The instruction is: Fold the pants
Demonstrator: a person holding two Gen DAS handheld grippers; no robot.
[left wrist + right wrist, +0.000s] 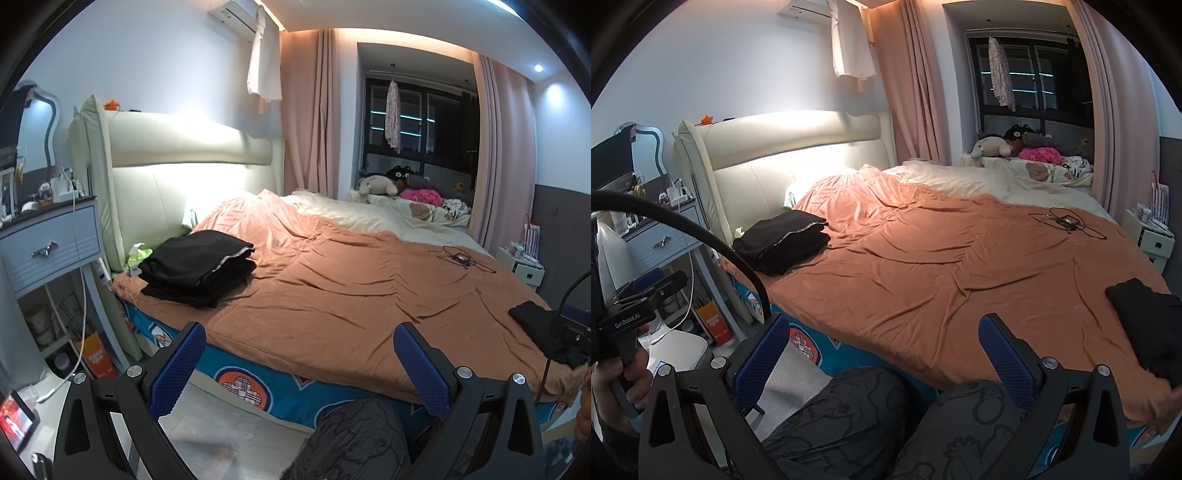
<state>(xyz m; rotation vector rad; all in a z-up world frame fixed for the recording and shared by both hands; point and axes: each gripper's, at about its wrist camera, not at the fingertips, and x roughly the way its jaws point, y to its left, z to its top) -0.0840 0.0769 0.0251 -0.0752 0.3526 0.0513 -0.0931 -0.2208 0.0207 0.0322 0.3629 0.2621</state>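
Gaping wide, left tool (299, 363) and right tool (882, 354), both empty, short of folded pants (197, 267).

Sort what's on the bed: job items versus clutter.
Job:
folded black stack
loose black garment
left hand-held gripper, open
right hand-held gripper, open

Clutter:
cable tangle
plush toys
cream blanket
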